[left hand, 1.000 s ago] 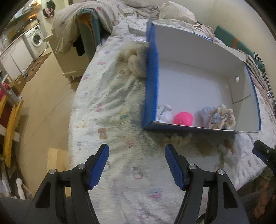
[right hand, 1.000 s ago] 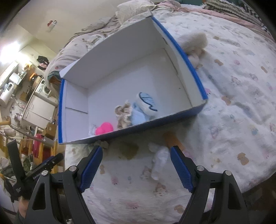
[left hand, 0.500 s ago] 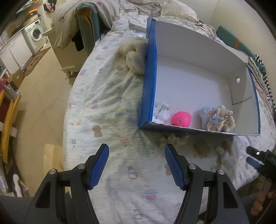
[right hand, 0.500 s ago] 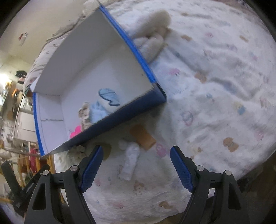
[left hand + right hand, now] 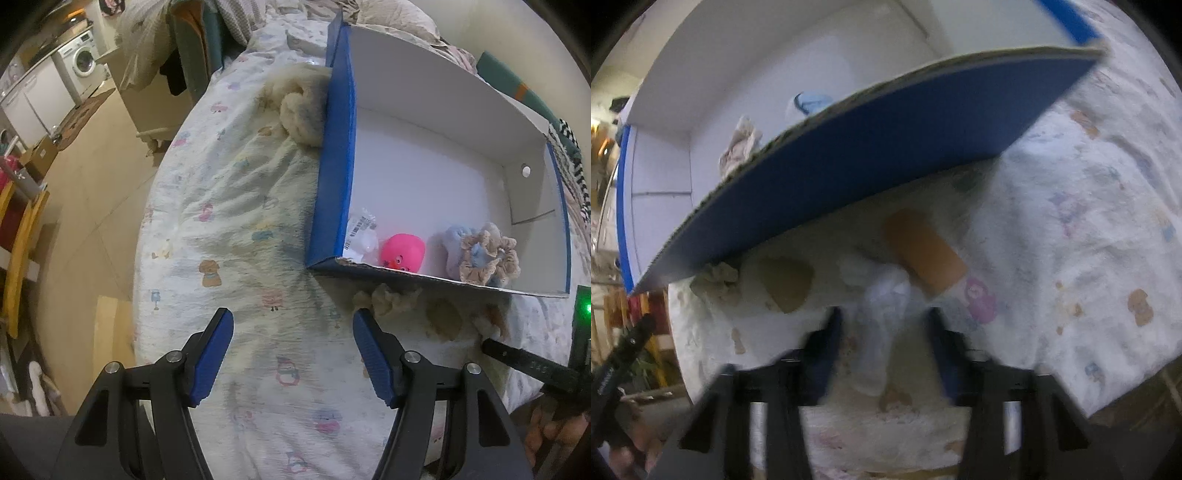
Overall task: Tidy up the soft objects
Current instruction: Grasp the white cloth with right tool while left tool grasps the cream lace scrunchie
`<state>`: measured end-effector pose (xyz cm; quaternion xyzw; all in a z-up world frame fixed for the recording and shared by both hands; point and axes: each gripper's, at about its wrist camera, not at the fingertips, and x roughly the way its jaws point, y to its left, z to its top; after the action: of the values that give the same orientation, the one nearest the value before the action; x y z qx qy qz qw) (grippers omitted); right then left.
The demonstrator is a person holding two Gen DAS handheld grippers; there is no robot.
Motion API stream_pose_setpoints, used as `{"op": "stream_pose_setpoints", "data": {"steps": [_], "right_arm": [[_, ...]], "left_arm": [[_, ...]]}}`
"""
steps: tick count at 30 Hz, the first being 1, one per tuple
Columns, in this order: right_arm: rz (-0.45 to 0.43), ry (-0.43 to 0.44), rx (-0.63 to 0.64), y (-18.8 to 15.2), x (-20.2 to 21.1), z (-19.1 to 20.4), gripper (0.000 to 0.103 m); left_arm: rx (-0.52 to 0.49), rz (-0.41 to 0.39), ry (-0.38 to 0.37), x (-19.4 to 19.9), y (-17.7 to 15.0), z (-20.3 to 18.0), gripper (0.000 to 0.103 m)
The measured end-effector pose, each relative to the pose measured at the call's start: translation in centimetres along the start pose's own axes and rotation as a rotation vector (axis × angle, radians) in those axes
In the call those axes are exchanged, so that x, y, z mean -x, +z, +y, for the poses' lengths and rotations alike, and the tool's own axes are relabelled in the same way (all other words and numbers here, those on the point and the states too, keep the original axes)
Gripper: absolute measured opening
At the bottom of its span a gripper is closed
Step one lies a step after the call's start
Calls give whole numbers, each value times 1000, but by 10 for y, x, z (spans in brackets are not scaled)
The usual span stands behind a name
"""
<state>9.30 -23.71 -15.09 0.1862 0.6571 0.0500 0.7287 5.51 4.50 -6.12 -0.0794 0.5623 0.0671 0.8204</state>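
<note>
On the far left of the left wrist view, a washing machine is standing by the floor, away from the bed. The left gripper is hovering above the printed bedsheet with its jaws standing apart and nothing between them. To its right, a fluffy cream toy is lying against the outside wall of the blue-and-white box. Inside the box, along its near wall, a tagged clear packet, a pink toy and a beige scrunchie are sitting side by side. In the blurred right wrist view, the right gripper is sitting low over the sheet just in front of the box; its jaws have just been closing, with a white cloth piece lying between them, though the pads are not visibly pressing on it. An orange-brown piece is lying just beyond it to the right.
</note>
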Motion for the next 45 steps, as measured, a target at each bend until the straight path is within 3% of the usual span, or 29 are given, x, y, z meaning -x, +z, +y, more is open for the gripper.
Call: {"op": "stream_pose_setpoints", "data": {"steps": [3,13,21,28,30,31,32,36,45], "right_arm": [[-15,0,26,0,2,6,23],[-71,120,77,-9,38,8,22],[-90,108,112,-9,47,7,22],[-90,107,139,-10,44,20,22],[-91,103,144,-9,43,22,22],[-91,103,145,-9,43,22,22],[-92,103,146,-9,43,22,22],[-100,95,154,-10,47,23,22],[-109,82,161,-16,48,26,22]], "left_arm": [[-12,12,4,-5,-2,-6,64],[-148,53,21,-31,-7,-66,64],[-329,79,133,-71,-11,-119,64],[-315,106,182,-95,-3,-115,64],[-308,80,192,-93,2,-113,52],[-312,70,193,-91,3,-113,35],[-320,67,198,-90,4,-113,25],[-304,58,153,-81,7,-108,19],[-300,1,123,-55,-1,-84,18]]}}
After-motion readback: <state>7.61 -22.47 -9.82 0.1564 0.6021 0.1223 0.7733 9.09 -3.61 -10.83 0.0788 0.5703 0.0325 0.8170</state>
